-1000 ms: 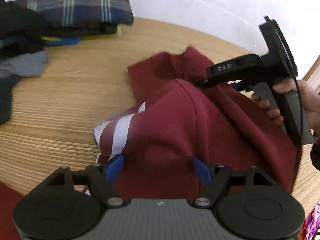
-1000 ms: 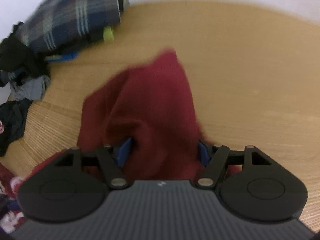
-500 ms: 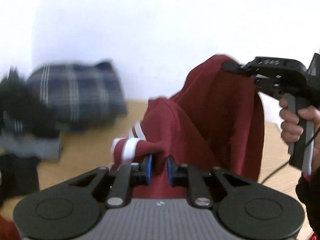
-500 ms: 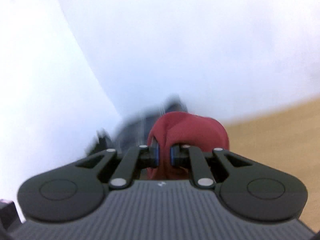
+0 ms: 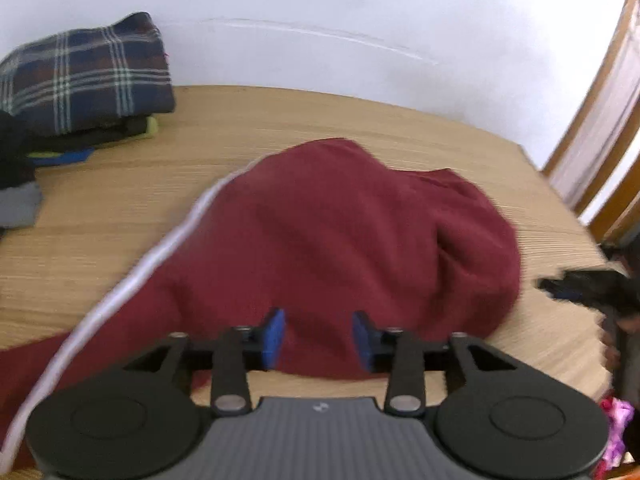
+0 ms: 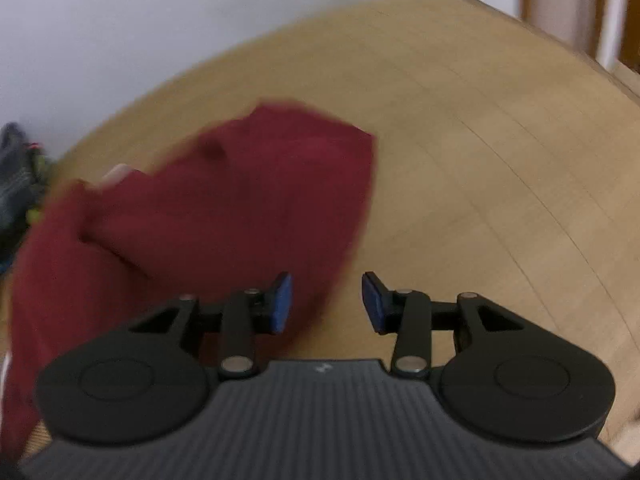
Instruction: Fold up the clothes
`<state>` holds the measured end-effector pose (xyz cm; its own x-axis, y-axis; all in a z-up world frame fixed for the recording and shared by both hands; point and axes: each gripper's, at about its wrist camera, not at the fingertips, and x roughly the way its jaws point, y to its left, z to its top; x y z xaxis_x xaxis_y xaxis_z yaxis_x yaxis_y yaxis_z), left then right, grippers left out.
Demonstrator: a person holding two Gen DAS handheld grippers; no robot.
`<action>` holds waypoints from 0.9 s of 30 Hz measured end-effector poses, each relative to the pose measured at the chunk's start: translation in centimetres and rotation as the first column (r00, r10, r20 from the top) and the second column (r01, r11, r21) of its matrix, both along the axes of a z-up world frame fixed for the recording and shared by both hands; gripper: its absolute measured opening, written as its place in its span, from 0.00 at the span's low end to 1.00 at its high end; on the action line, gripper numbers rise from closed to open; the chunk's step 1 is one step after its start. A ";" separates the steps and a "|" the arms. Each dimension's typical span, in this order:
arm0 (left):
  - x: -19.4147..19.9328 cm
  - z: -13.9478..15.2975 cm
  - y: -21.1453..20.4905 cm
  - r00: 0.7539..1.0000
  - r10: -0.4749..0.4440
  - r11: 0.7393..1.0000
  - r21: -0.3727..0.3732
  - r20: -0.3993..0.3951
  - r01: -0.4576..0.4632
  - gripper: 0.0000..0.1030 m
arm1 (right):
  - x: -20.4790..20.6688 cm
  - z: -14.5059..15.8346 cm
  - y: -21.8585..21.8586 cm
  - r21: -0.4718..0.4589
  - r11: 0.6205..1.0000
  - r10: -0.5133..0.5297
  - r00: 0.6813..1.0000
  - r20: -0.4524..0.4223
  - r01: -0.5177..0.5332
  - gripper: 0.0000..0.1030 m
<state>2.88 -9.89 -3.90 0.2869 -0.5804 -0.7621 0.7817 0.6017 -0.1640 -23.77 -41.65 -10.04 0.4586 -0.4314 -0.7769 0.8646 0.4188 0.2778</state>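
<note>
A dark red garment (image 5: pixel 344 240) with a white stripe along its left edge lies spread in a loose heap on the wooden table (image 5: pixel 100 240). My left gripper (image 5: pixel 319 340) is open just above its near edge, holding nothing. In the right wrist view the same garment (image 6: pixel 224 208) lies to the left, and my right gripper (image 6: pixel 326 304) is open over its right edge and the bare table (image 6: pixel 500 168). The right gripper also shows blurred at the right edge of the left wrist view (image 5: pixel 580 284).
A folded plaid garment (image 5: pixel 84 76) tops a stack of clothes at the back left. Dark and grey clothes (image 5: pixel 16 196) lie at the left edge. A white wall runs behind the table, and a wooden frame (image 5: pixel 600 120) stands at the right. Pink fabric (image 5: pixel 616 428) shows at the lower right.
Both grippers were shut on the red garment and held it up in the air. Now the garment lies on the table and both grippers have opened and let go.
</note>
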 end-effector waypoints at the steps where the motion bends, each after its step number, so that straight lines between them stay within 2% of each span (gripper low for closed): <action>1: 0.3 0.0 -0.2 1.000 0.001 1.000 0.003 0.016 -0.001 0.58 | -0.8 0.5 0.3 -0.002 1.000 -0.010 0.999 0.032 0.011 0.42; 3: 1.0 0.3 -0.9 0.999 -0.001 1.000 0.013 0.047 0.000 0.62 | -1.5 1.9 0.7 -0.032 0.999 0.002 0.997 0.082 0.001 0.45; 5: 1.7 0.5 -1.5 0.997 -0.004 1.000 0.021 0.080 0.003 0.65 | -0.2 3.4 1.5 -0.104 0.993 0.066 0.994 0.092 -0.056 0.64; 7: 3.4 0.6 -2.2 0.996 -0.010 0.999 0.031 0.092 0.007 0.70 | 1.8 4.1 2.5 -0.188 0.972 0.158 0.984 0.078 -0.141 0.74; 10: 6.7 -0.5 -3.2 0.997 -0.042 0.998 0.044 0.064 0.040 0.72 | 6.1 3.8 2.4 -0.253 0.926 0.294 0.956 0.010 -0.282 0.76; 12: 9.0 -1.5 -3.5 0.998 -0.049 0.998 0.047 0.031 0.048 0.72 | 10.4 3.4 2.4 -0.247 0.907 0.341 0.939 -0.039 -0.340 0.76; 15: 12.5 -3.2 -3.6 0.999 -0.033 0.998 0.053 -0.021 0.035 0.72 | 16.3 2.7 2.3 -0.246 0.890 0.388 0.921 -0.033 -0.384 0.76; 17: 14.5 -3.5 -3.8 0.995 -0.058 0.998 0.026 -0.086 0.061 0.72 | 19.9 2.4 1.6 -0.226 0.884 0.414 0.910 -0.026 -0.408 0.76; 20: 17.1 -4.1 -4.7 0.983 -0.120 0.993 -0.030 -0.138 0.117 0.76 | 25.1 1.3 -0.1 -0.174 0.905 0.386 0.921 -0.044 -0.387 0.76; 22: 18.3 -4.2 -5.5 0.984 -0.126 0.992 -0.026 -0.125 0.124 0.76 | 27.9 0.9 -0.8 -0.108 0.921 0.377 0.926 0.012 -0.374 0.76; 23: 18.5 -4.2 -5.7 0.983 -0.141 0.990 -0.030 -0.120 0.138 0.76 | 28.7 1.0 -0.8 -0.057 0.921 0.390 0.918 0.068 -0.386 0.76; 25: 18.9 -4.0 -6.4 0.977 -0.182 0.983 -0.046 -0.109 0.178 0.76 | 30.1 1.4 0.2 0.015 0.887 0.452 0.873 0.185 -0.462 0.76; 27: 19.2 -4.2 -7.1 0.971 -0.218 0.976 -0.044 -0.097 0.214 0.77 | 31.8 1.2 2.2 -0.008 0.840 0.537 0.829 0.152 -0.543 0.77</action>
